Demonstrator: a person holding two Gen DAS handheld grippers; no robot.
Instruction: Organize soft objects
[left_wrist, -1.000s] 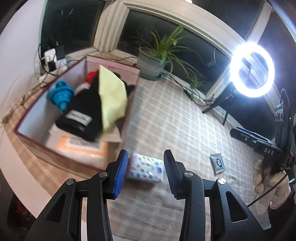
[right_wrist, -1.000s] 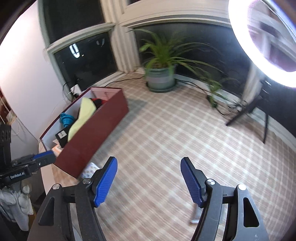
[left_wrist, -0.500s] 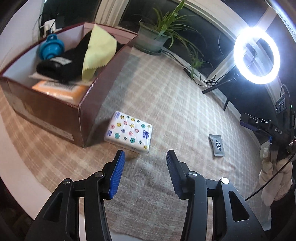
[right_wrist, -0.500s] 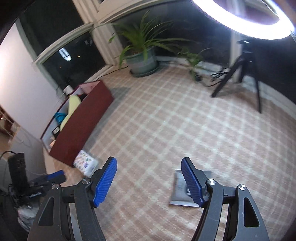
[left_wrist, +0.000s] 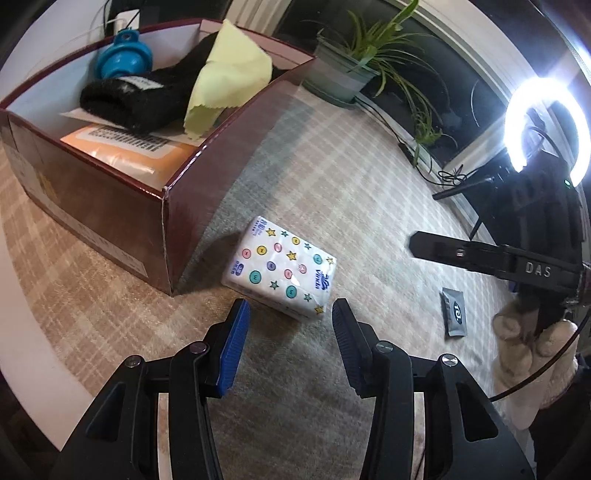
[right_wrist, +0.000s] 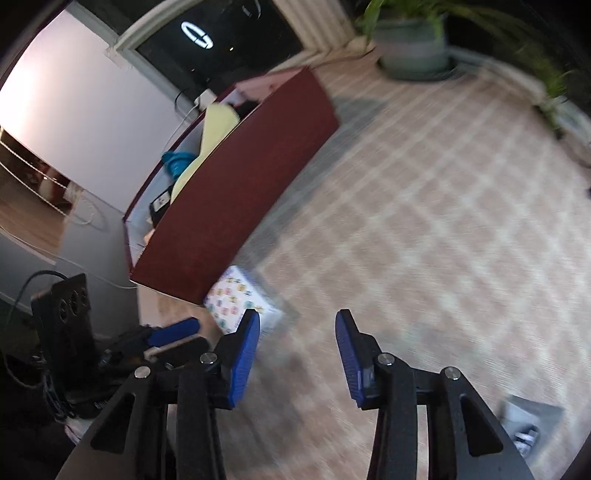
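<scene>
Left tool hangs released just short of the tissue pack; right tool, closing, grips nothing.

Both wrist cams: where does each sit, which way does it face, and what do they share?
Left wrist: on the left gripper, angled down at the tissue pack beside the box; a gloved hand and the right gripper show.
Right wrist: on the right gripper, angled down at the rug; its open jaws and the left gripper show.
Shared: pack, box, grey sachet, potted plant.
</scene>
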